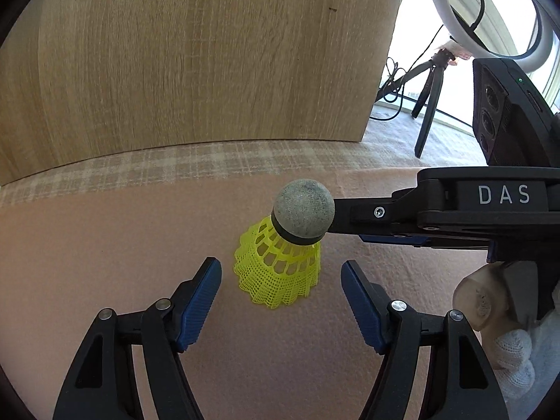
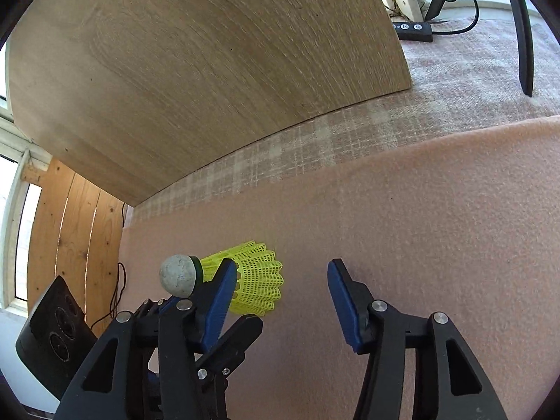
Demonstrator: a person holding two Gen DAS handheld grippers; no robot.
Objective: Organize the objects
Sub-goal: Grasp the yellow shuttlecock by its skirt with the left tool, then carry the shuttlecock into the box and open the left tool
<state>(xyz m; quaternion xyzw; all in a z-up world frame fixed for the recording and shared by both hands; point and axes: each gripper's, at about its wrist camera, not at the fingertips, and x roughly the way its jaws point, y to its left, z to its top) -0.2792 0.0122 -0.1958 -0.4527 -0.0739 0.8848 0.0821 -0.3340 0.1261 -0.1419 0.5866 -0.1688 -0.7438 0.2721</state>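
A yellow mesh shuttlecock [image 1: 280, 262] with a grey cork head stands skirt-down on the pink mat [image 1: 105, 245]. My left gripper [image 1: 281, 297] is open, its blue pads [image 1: 199, 301] on either side just in front of the skirt, not touching it. My right gripper reaches in from the right in the left wrist view, its finger [image 1: 364, 213] beside the cork head. In the right wrist view the right gripper [image 2: 280, 301] is open; the shuttlecock [image 2: 259, 280] lies partly behind its left finger [image 2: 217, 301], not held.
A wooden panel [image 1: 192, 63] stands upright just beyond the mat on a plaid carpet [image 1: 210, 164]. A ring light on a tripod [image 1: 430, 98] and cables stand at the far right. A black remote [image 2: 413, 31] lies on the carpet.
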